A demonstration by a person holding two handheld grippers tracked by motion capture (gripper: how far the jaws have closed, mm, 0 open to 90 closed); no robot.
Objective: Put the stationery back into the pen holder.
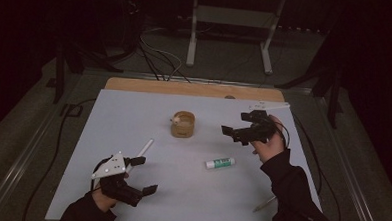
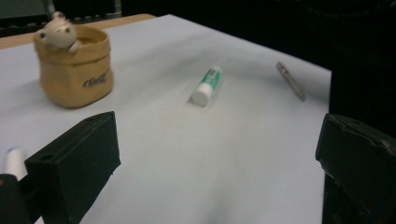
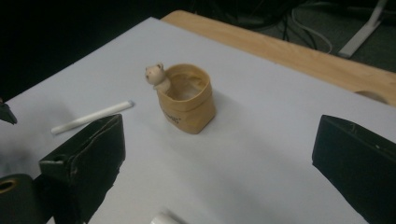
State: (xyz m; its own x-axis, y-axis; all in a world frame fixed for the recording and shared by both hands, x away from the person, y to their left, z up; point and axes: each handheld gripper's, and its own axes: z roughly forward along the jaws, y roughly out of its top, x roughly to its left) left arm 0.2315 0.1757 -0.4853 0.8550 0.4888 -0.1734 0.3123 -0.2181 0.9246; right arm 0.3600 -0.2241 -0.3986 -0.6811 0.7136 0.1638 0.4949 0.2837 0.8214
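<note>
A tan pouch-shaped cup (image 1: pixel 183 125) (image 2: pixel 74 70) (image 3: pixel 189 105) with a small bear figure on its rim stands near the middle of the white board (image 1: pixel 134 113). A white and green glue stick (image 1: pixel 220 163) (image 2: pixel 206 86) lies to the right of centre. A white pen (image 1: pixel 143 149) (image 3: pixel 91 116) lies left of the cup. My left gripper (image 1: pixel 144 175) (image 2: pixel 219 158) hovers at the front left, open and holding nothing. My right gripper (image 1: pixel 236 122) (image 3: pixel 219 158) is raised to the right of the cup, facing it, open and holding nothing.
A thin grey stick (image 1: pixel 264 204) (image 2: pixel 290 80) lies near the board's front right corner, beside the right sleeve. The wooden table edge (image 1: pixel 195 88) shows behind the board. Cables (image 1: pixel 156 58) and a metal stand (image 1: pixel 230 32) sit on the floor beyond.
</note>
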